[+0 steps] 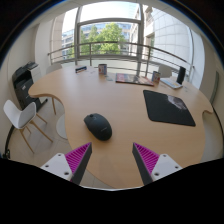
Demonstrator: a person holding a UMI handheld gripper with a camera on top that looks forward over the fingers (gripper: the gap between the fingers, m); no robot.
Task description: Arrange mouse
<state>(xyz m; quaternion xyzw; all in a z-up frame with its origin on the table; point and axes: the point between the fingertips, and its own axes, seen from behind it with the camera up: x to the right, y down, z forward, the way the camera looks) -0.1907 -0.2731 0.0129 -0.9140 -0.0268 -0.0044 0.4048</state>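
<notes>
Round wooden table (75, 95) fills the view, windows (105, 30) behind. White chair (22, 115) beside it. Black mouse pad (167, 107) ahead of the fingers, to one side. Black mouse (97, 126) on bare wood, well apart from pad, just beyond the fingers. Small items at far edge, probably a cup. Gripper (112, 160) spread wide, holding nothing.

We see bare tabletop (120, 100) ahead of our open fingers (112, 160), with only the mouse (97, 125) lying just beyond them, slightly toward the left one. The black mouse mat (167, 106) lies flat farther off to the right. A cup (102, 69) and other items line the far edge, well apart from us.
</notes>
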